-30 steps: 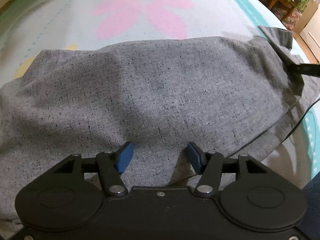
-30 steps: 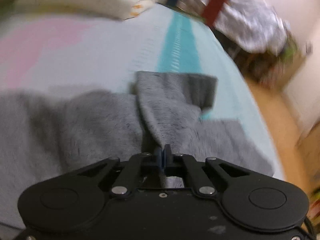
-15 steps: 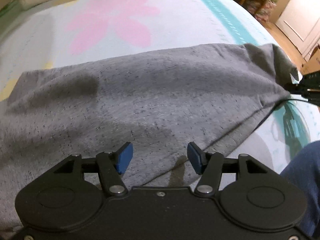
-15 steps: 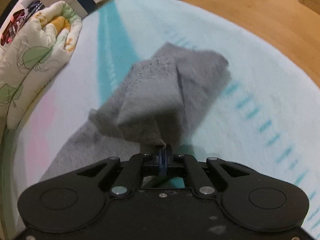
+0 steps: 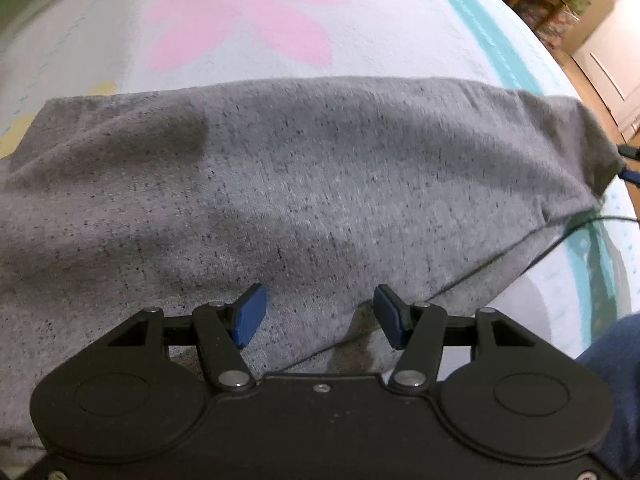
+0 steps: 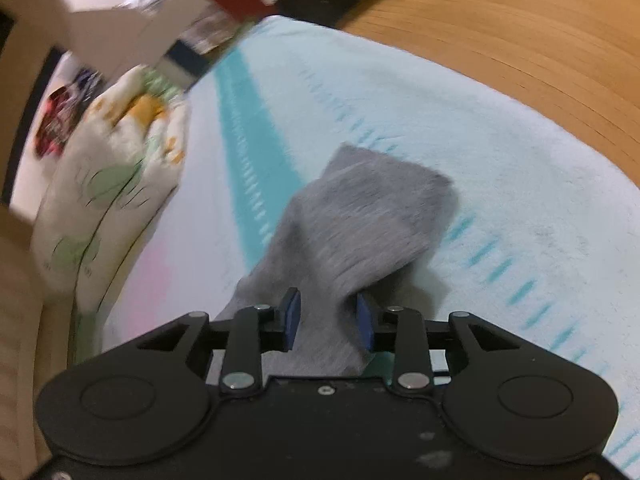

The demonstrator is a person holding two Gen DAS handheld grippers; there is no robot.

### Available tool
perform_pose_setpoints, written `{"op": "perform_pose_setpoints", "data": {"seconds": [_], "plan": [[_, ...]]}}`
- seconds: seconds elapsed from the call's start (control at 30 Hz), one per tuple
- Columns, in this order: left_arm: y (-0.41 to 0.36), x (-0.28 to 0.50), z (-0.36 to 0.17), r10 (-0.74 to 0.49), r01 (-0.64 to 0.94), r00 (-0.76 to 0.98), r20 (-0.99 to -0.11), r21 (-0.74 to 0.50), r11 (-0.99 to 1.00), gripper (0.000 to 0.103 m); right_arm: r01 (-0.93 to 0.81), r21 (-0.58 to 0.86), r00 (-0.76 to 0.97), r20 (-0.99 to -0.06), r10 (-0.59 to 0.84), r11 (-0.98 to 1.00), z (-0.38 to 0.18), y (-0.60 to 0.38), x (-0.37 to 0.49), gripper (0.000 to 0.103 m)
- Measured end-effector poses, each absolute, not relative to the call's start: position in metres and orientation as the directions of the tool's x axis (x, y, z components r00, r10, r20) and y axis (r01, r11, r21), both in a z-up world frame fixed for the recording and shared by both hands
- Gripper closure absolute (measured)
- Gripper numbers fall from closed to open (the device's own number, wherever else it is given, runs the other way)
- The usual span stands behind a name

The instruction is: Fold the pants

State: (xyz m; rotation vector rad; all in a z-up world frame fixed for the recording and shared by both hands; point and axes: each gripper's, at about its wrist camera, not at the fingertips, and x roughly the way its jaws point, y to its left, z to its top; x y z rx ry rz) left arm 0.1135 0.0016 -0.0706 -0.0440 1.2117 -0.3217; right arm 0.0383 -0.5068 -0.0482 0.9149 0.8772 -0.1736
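Soft, limp grey pants (image 5: pixel 320 184) are spread on a bed (image 5: pixel 400 20); both grippers (image 5: pixel 318 314) (image 6: pixel 328 322) are held apart, the hem seemingly unpinched.

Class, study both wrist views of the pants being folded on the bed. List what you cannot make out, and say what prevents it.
- Pants, left view: near part hidden behind the left gripper; left end cut off by the frame edge.
- Pants end, right view: motion blur; hem or waistband unclear, and whether the right gripper pads touch it.
- Clutter beyond the bed: too blurred to identify.
- Right gripper in the left view: cut off by the right edge.
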Motion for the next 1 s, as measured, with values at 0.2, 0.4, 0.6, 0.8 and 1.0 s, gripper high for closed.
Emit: {"op": "perform_pose_setpoints", "data": {"seconds": [0.2, 0.4, 0.6, 0.8, 1.0], "plan": [[-0.011, 0.126, -0.031, -0.273, 0.207, 0.409, -0.871, -0.203, 0.957, 0.041, 0.442, 0.523, 0.664, -0.737, 0.126, 0.729, -0.026, -0.523, 0.065, 0.069], [-0.036, 0.143, -0.017, -0.276, 0.204, 0.418, -0.866, -0.207, 0.957, 0.04, 0.459, 0.375, 0.626, -0.78, 0.006, 0.805, -0.021, -0.536, 0.102, 0.069], [-0.051, 0.148, -0.031, -0.265, 0.205, 0.381, -0.886, -0.198, 0.958, 0.04, 0.393, 0.353, 0.612, -0.789, 0.045, 0.849, -0.025, -0.545, 0.133, 0.069], [-0.055, 0.155, -0.051, -0.217, 0.18, 0.34, -0.915, -0.163, 0.97, 0.04, 0.352, 0.339, 0.568, -0.818, 0.089, 0.872, -0.047, -0.544, 0.168, 0.069], [-0.054, 0.163, -0.073, -0.196, 0.149, 0.292, -0.936, -0.158, 0.976, 0.04, 0.313, 0.381, 0.525, -0.832, 0.176, 0.87, -0.069, -0.544, 0.185, 0.068]]}}
